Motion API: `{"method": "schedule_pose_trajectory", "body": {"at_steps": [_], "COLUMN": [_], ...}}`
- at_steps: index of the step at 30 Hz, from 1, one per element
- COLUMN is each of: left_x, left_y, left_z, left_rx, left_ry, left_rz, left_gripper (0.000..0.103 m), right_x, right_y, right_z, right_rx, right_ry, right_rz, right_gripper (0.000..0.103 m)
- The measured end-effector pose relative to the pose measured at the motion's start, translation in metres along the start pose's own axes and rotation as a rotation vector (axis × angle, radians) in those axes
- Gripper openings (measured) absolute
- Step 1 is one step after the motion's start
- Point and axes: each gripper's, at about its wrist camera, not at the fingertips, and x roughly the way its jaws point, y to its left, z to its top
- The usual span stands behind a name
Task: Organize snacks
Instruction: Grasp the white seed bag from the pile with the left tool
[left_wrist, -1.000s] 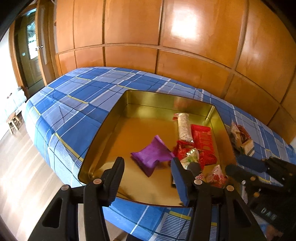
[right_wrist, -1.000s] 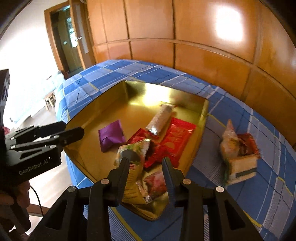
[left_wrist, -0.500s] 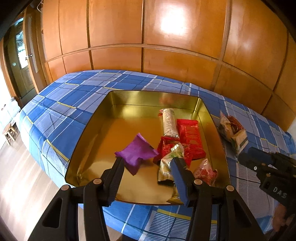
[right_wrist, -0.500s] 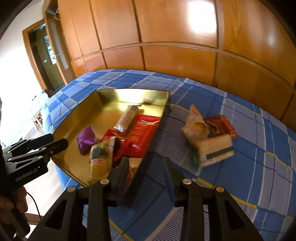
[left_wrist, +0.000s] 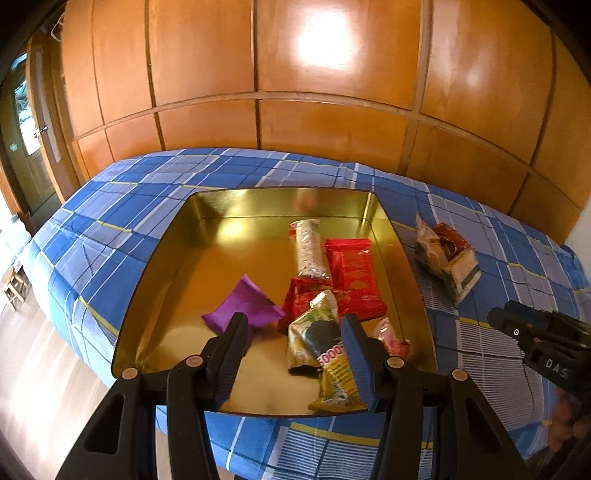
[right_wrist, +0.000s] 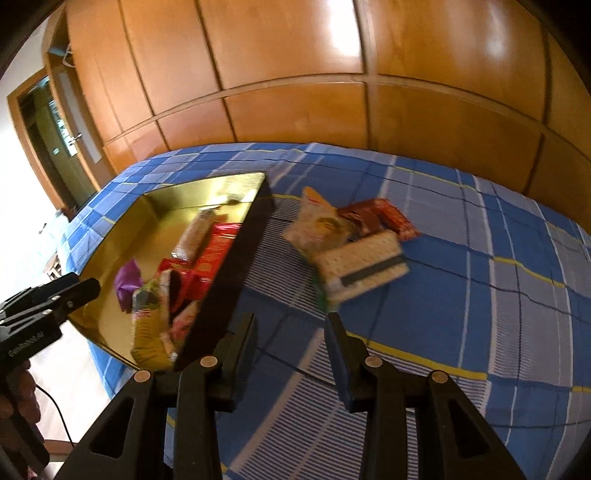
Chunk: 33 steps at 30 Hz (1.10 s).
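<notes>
A gold tray (left_wrist: 177, 273) lies on the blue plaid bed and holds a purple packet (left_wrist: 242, 308), a long speckled roll (left_wrist: 308, 249), red packets (left_wrist: 351, 273), a green-yellow packet (left_wrist: 321, 343) and a pink packet (left_wrist: 391, 338). My left gripper (left_wrist: 293, 347) is open and empty above the tray's near edge. My right gripper (right_wrist: 291, 345) is open and empty over the bedspread right of the tray (right_wrist: 236, 266). Three loose snacks lie beyond it: a pale bag (right_wrist: 321, 229), a dark red packet (right_wrist: 380, 218) and a white cracker pack (right_wrist: 365, 266).
The bed (left_wrist: 110, 229) runs along a wood-panelled wall (left_wrist: 332, 110). Its left edge drops to a wooden floor (left_wrist: 33, 362) with a small stool (left_wrist: 11, 284). A doorway (right_wrist: 48, 136) is at the far left. The right gripper also shows in the left wrist view (left_wrist: 546, 339).
My right gripper has swung right, away from the tray and out over the bedspread toward the loose snacks. The green-yellow packet it hovered over stays in the tray. My left gripper has drawn back a little.
</notes>
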Motion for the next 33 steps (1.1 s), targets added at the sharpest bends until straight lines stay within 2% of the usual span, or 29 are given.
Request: {"method": "schedule_pose_trajectory", "body": {"at_steps": [13, 24, 29, 33], "left_x": [0.006, 0.016, 0.02, 0.028], "left_y": [-0.026, -0.049, -0.06, -0.072], "left_z": [0.011, 0.022, 0.035, 0.049], "left_rx": [0.071, 0.136, 0.178, 0.202], "left_ry": [0.001, 0.014, 0.008, 0.026], "left_rz": [-0.028, -0.055, -0.079, -0.128], "left_gripper": [0.053, 0.053, 0.053, 0.053], "right_x": [0.005, 0.009, 0.013, 0.016], "right_y": [-0.053, -0.076, -0.084, -0.088], "right_z": [-0.026, -0.036, -0.039, -0.043], "right_rx": [0.126, 0.182, 0.206, 0.219], "right_ry": [0.048, 0.063, 0.073, 0.082], "right_rz": [-0.087, -0.11, -0.115, -0.113], "right_gripper": [0.038, 0.038, 0.038, 0.038]}}
